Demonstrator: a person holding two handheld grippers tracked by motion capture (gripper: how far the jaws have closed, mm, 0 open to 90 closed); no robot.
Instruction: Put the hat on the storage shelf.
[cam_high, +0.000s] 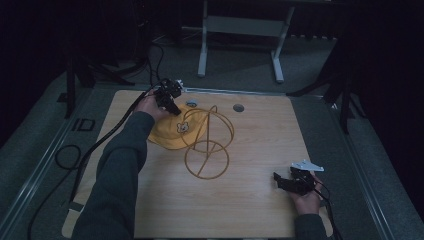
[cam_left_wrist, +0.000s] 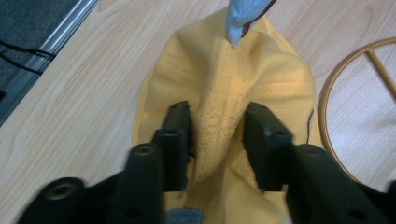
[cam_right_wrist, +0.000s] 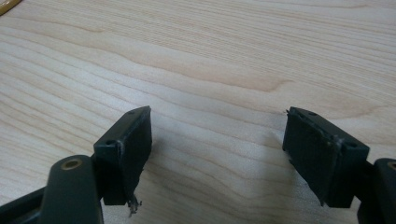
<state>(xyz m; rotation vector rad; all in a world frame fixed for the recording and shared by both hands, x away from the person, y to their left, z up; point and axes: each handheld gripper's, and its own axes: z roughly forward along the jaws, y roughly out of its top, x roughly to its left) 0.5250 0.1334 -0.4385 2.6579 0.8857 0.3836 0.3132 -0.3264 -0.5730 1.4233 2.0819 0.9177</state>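
At far left of tabletop (cam_high: 240, 200), beside gold wire stand (cam_high: 207, 145): yellow cloth (cam_left_wrist: 224, 93), ridge pinched by left tool (cam_left_wrist: 217, 123). Near right edge: right tool (cam_right_wrist: 217, 135), spread wide, holding nothing.

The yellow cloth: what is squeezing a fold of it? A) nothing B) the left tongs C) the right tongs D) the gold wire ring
B: the left tongs pinch a raised fold of the yellow cloth, while the right tongs stand open over bare table.
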